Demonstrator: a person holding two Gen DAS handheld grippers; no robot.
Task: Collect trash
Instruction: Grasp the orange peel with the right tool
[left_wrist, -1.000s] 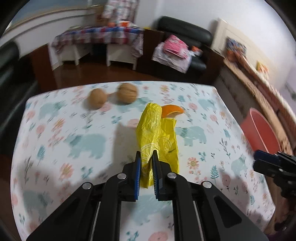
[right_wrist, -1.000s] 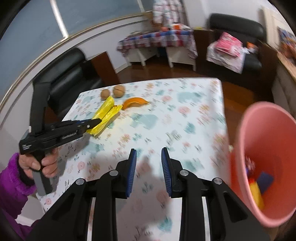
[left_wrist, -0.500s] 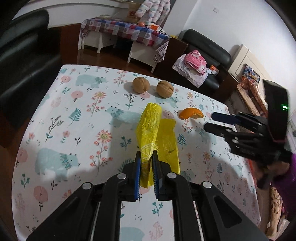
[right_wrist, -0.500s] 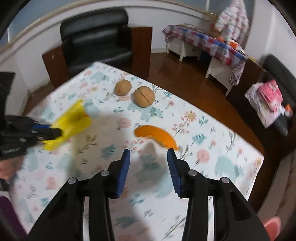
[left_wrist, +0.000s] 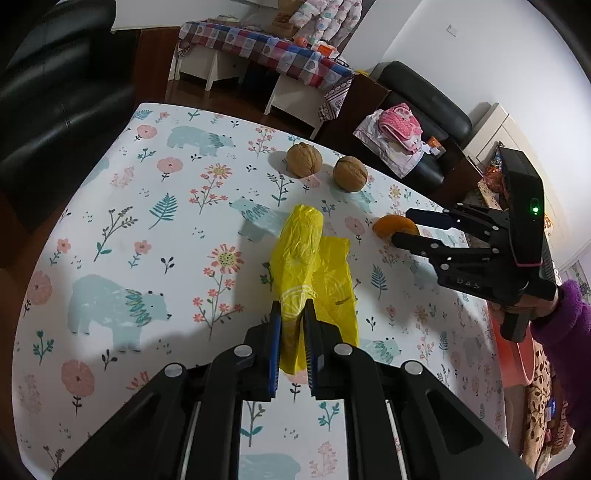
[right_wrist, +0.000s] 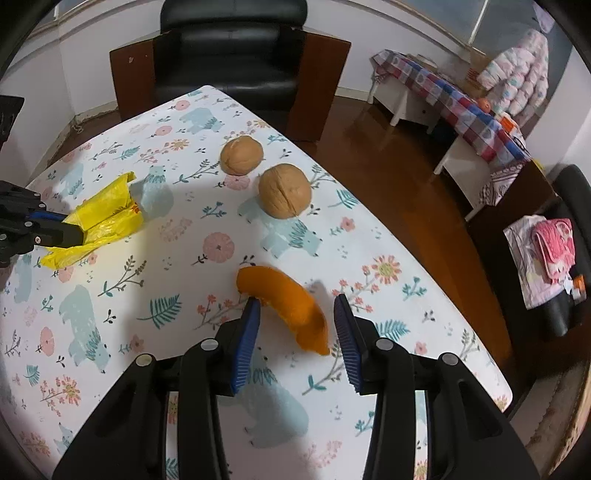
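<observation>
The left gripper (left_wrist: 293, 334) is clenched on the yellow plastic bag (left_wrist: 310, 266) mid-table (left_wrist: 110, 229), ready for binning; the right gripper (right_wrist: 297, 341), fingers spread, straddles the orange peel (right_wrist: 284, 306) near the table's edge to pinch it.

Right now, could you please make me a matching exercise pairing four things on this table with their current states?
Things:
1. yellow plastic bag
2. orange peel
3. walnuts
4. right claw

States:
A. open
B. lying between open fingers
C. pinched in the left claw
D. resting untouched on the tablecloth

Pairs: 1-C, 2-B, 3-D, 4-A
</observation>
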